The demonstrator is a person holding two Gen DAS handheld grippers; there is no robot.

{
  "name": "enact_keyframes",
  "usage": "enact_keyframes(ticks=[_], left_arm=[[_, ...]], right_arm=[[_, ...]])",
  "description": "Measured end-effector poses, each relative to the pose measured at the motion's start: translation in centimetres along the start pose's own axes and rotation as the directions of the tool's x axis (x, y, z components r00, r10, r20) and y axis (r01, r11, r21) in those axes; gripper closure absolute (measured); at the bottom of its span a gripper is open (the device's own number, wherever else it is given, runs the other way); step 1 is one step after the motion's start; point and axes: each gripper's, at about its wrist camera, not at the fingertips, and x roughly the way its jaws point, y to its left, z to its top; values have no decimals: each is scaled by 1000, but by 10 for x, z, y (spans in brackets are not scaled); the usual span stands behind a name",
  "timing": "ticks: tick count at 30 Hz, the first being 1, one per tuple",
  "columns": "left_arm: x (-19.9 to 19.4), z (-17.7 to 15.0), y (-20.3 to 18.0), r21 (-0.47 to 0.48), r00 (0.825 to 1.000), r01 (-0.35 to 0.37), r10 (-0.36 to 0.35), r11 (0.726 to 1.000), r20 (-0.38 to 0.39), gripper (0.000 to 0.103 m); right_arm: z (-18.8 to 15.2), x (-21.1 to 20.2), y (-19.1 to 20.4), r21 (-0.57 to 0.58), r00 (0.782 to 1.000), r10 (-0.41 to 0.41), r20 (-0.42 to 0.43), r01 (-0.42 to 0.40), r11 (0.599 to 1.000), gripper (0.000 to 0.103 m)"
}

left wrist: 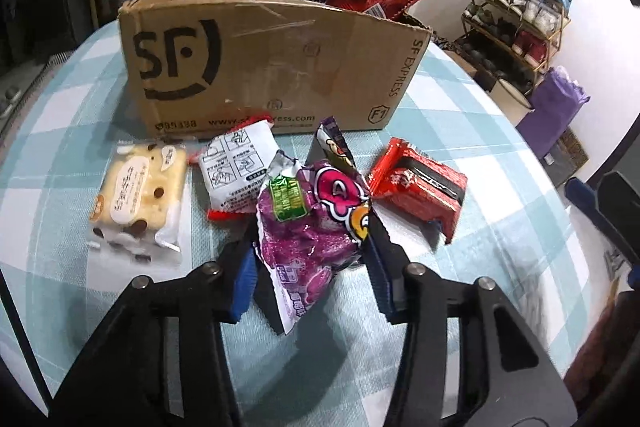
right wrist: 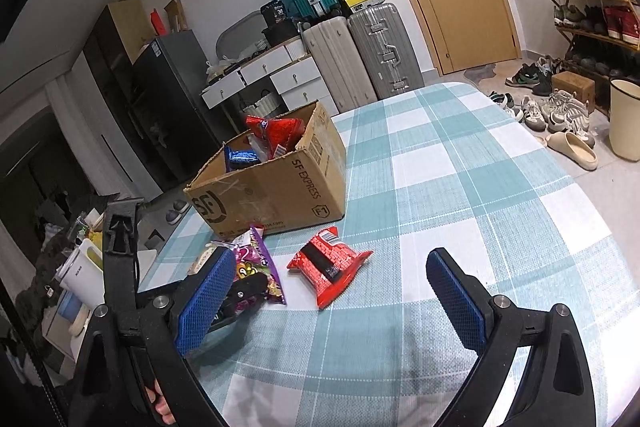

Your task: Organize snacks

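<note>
My left gripper (left wrist: 310, 259) is shut on a purple candy bag (left wrist: 308, 223), its blue pads pressing both sides just above the checked tablecloth. The bag also shows in the right wrist view (right wrist: 256, 267). A red snack pack (left wrist: 420, 187) lies to its right, also seen in the right wrist view (right wrist: 330, 267). A white sachet (left wrist: 236, 167) and a cheese-pattern cake pack (left wrist: 138, 195) lie to its left. An open SF cardboard box (left wrist: 272, 67) behind them holds red and blue snack bags. My right gripper (right wrist: 332, 299) is open and empty, hovering near the red pack.
The table (right wrist: 460, 187) has a teal and white checked cloth. Suitcases (right wrist: 360, 55), drawers and a dark fridge stand behind the table. A shoe rack (left wrist: 516, 23), loose shoes and a cream bin (right wrist: 624, 119) are on the floor to the right.
</note>
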Motion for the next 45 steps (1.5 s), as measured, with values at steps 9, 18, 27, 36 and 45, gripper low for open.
enact_keyframes(ticks=[9,18,27,36,45], left_arm=[[-16,-10,14,-8,999,42,-42,999,30,61],[-32,-18,37,-38,994,103,-102,994,26,61],[-44,-34,54,-37,991,130,-130,991,5,61],[-65,-49,70,-35,990,139,-139,990,16,60],[-82,-53,91,-57,990,134,-131,989,41,60]], right_arm=[[-2,2,0,12,1000,1,-9,-1,1000,6],[-6,12,5,3,999,-3,-39,3,1000,6],[-8,31,9,-6,997,-11,-81,11,1000,6],[-8,52,13,-36,992,-19,-124,15,999,6],[-4,88,15,-76,978,-36,-204,21,997,6]])
